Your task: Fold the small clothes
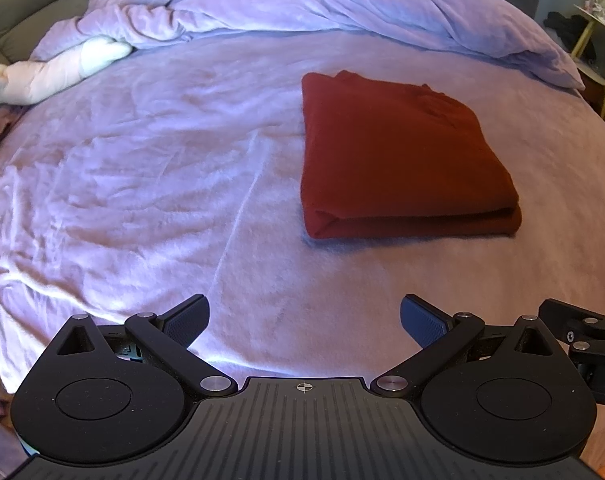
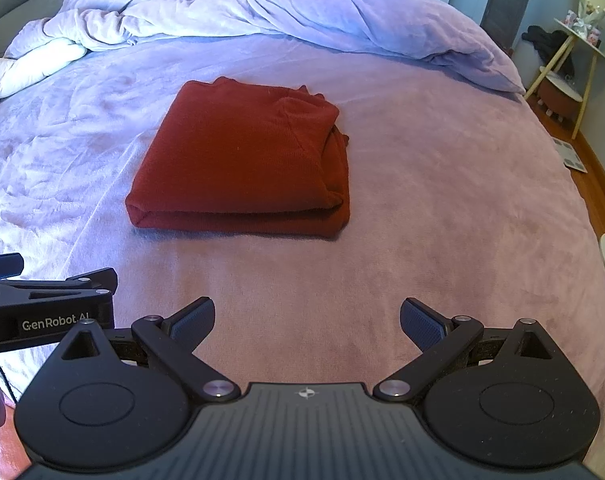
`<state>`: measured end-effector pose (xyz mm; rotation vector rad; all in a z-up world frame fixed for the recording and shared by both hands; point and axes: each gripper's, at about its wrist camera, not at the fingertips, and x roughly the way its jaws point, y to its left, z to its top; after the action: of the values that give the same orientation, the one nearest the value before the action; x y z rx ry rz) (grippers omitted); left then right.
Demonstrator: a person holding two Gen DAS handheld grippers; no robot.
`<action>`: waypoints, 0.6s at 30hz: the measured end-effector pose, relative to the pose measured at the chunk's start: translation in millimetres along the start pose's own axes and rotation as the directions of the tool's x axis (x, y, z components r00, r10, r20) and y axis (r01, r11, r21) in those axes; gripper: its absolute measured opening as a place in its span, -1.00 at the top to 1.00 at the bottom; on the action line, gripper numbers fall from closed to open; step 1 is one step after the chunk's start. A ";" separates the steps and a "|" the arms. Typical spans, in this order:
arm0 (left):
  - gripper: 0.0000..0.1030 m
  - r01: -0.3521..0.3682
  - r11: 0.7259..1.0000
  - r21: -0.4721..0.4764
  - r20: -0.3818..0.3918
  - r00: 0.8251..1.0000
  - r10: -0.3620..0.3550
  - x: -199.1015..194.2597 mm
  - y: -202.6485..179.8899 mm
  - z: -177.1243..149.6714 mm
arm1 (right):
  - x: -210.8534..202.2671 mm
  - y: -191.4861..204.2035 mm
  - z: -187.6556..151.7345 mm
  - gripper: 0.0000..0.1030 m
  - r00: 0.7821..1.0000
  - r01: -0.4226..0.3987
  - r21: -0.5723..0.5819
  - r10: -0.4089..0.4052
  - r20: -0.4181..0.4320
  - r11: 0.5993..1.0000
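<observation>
Two claws, both mine, hang low over the near part of the bed (image 2: pixel 442 184), and each stands spread wide with nothing between its pads. My left claw (image 1: pixel 304 322) looks out with the red garment (image 1: pixel 402 160) ahead and to its right; my right claw (image 2: pixel 307 322) sees the same garment (image 2: pixel 246 164) ahead and a little to its left. The garment lies folded into a thick, roughly rectangular stack, flat on the lilac sheet (image 1: pixel 142 184), well apart from both claws. Its rounded fold edge faces me, running across my view from side to side, and the stack stretches away from me toward the bunched duvet (image 1: pixel 302 4) at the far end of the bed. From the right view, loose layers bulge out along its right side and far right corner; what part of the garment they are, I cannot tell. The underside and inner layers are hidden. A pale, soft thing (image 1: pixel 62 68) lies at the far left by the duvet, cut off by the edge of the frame. My left claw's body (image 2: pixel 46 312) pokes into the right view at the left edge, only partly seen.
</observation>
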<state>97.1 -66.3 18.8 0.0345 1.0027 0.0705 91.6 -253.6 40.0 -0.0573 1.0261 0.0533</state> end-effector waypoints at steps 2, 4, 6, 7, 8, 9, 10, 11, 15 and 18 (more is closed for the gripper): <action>-1.00 0.004 1.000 -0.001 -0.001 1.000 -0.004 -0.2 0.4 -0.3 | 0.1 -0.2 0.2 -0.92 1.000 -0.001 0.000 0.001 0.000 1.000; -1.00 0.006 1.000 -0.004 -0.002 1.000 -0.006 0.1 1.4 -0.2 | -0.3 -0.3 0.0 -0.92 1.000 -0.001 -0.001 0.001 0.001 1.000; -1.00 0.008 1.000 -0.008 -0.005 1.000 -0.008 0.5 2.2 -0.2 | -0.2 -0.1 -0.6 -0.92 1.000 0.001 0.000 -0.001 0.002 1.000; -1.00 0.010 1.000 -0.011 -0.006 1.000 -0.010 0.7 2.7 -0.1 | -0.3 0.0 -0.8 -0.92 1.000 0.000 -0.001 0.000 0.002 1.000; -1.00 0.011 1.000 -0.012 -0.007 1.000 -0.011 1.0 3.6 0.4 | -0.4 0.5 -1.0 -0.92 1.000 0.001 0.001 -0.001 0.002 1.000; -1.00 0.011 1.000 -0.013 -0.007 1.000 -0.011 1.0 3.8 0.2 | -0.5 0.6 -1.3 -0.92 1.000 0.001 0.001 -0.001 0.002 1.000; -1.00 0.010 1.000 -0.012 -0.008 1.000 -0.010 1.2 3.6 0.5 | -0.3 0.6 -1.2 -0.92 1.000 0.001 0.002 -0.001 0.002 1.000; -1.00 0.007 1.000 -0.011 -0.008 1.000 -0.008 1.3 3.4 0.6 | -0.3 0.6 -1.4 -0.92 1.000 0.001 0.002 -0.001 0.001 1.000; -1.00 0.013 1.000 -0.011 -0.009 1.000 -0.013 1.3 3.5 0.6 | -0.4 0.5 -1.3 -0.92 1.000 0.001 0.002 -0.001 0.002 1.000; -1.00 0.014 1.000 -0.008 -0.012 1.000 -0.014 1.7 3.3 0.3 | -0.4 0.2 -1.4 -0.92 1.000 0.001 0.002 -0.001 0.002 1.000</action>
<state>98.1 -62.9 17.7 0.0200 1.0147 0.0618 90.3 -253.5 39.6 -0.0563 1.0240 0.0517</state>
